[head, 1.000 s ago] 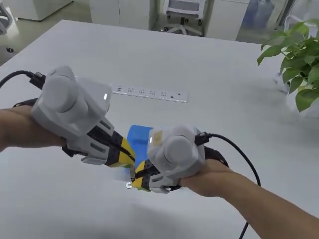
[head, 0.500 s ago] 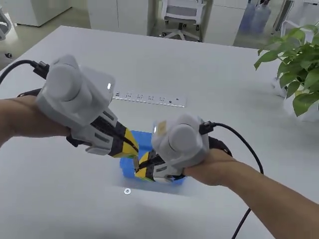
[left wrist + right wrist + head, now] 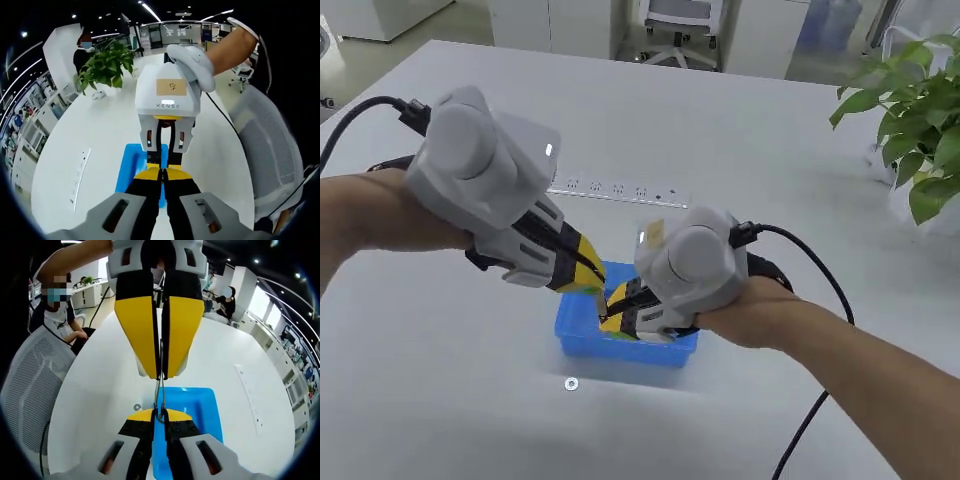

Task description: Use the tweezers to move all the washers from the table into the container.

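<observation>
1. Grips tweezers [image 3: 159, 392] in left tool [image 3: 162, 172], jaws pressed together, above blue container [image 3: 620, 352].
2. Squeezes tweezers' tips with right tool [image 3: 160, 416], jaws nearly touching, over container.
3. Leaves one washer [image 3: 571, 383] on surface [image 3: 440, 400], just beside container.

open-plan office: swivel chair [image 3: 682, 25], white cabinets [image 3: 520, 15], potted plant [image 3: 918, 120] (power strip [image 3: 616, 189] on big white table [image 3: 740, 150]).

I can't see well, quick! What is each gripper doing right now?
Left gripper: shut on the tweezers.
Right gripper: shut on the same tweezers, over the blue container.
</observation>
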{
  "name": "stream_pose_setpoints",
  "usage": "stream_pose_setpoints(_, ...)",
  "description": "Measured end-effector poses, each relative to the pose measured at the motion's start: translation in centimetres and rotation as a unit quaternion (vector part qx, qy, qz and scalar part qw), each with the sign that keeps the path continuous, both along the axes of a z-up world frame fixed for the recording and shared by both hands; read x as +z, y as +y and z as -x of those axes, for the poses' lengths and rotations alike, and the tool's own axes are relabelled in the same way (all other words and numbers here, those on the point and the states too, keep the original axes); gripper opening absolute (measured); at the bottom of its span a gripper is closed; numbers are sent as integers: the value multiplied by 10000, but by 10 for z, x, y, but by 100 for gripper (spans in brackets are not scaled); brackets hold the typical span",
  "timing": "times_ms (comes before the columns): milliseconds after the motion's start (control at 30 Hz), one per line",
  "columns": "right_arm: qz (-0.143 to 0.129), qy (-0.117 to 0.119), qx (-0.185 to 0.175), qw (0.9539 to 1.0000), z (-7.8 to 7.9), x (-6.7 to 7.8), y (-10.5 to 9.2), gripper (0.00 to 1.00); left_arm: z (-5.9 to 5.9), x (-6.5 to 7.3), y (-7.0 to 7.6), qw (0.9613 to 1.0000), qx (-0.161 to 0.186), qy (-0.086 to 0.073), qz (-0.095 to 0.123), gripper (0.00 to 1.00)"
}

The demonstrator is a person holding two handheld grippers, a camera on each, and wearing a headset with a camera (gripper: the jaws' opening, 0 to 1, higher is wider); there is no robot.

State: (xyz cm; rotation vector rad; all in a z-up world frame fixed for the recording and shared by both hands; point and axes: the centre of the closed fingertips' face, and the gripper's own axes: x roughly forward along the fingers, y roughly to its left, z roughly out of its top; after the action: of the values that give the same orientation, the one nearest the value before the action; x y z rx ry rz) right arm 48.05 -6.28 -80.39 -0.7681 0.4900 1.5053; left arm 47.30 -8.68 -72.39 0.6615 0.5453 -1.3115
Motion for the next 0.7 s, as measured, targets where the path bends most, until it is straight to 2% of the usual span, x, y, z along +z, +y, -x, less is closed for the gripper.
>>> stream_pose_setpoints(233, 14, 43, -39, 10000, -9, -8, -2, 9, -10, -8, -2, 10000, -14, 24, -13, 5)
stream_pose_setpoints(700, 64, 212, -106, 9997, -27, -33, -2, 9, -31, -33, -2, 9999, 34, 131, -108, 5)
